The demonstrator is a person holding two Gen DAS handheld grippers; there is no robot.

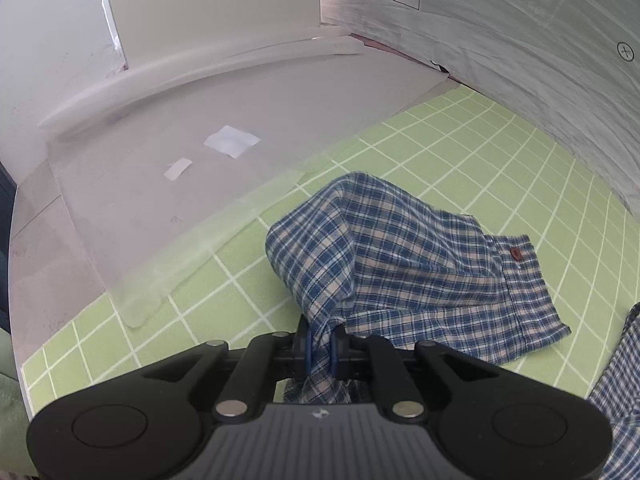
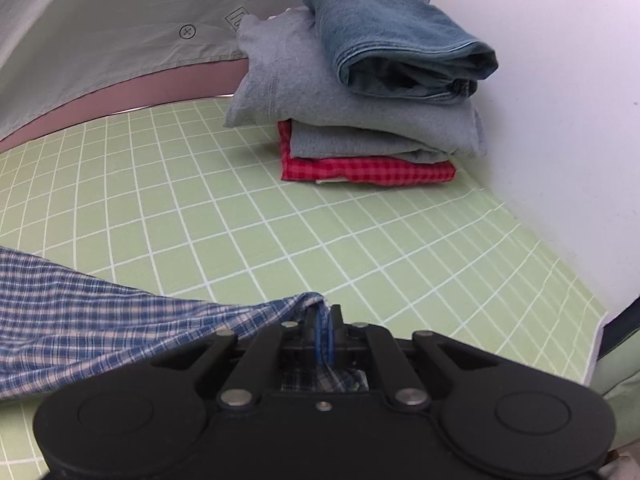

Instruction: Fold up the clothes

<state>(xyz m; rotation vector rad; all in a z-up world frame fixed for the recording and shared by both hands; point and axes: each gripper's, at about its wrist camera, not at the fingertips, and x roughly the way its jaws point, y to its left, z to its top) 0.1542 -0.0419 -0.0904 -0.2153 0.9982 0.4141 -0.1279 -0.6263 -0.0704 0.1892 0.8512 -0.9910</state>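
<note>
I hold the blue plaid shirt (image 1: 400,256) pinched in both the left gripper (image 1: 320,346) and the right gripper (image 2: 322,334); it seems to stretch crosswise between them, its bulk ahead of the left.

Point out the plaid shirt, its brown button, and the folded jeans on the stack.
plaid shirt (image 1: 400,256), left wrist view, on the raised bunched fabric.
brown button (image 1: 516,255), left wrist view, on the button's face.
folded jeans (image 2: 384,28), right wrist view, on the top denim surface.
</note>
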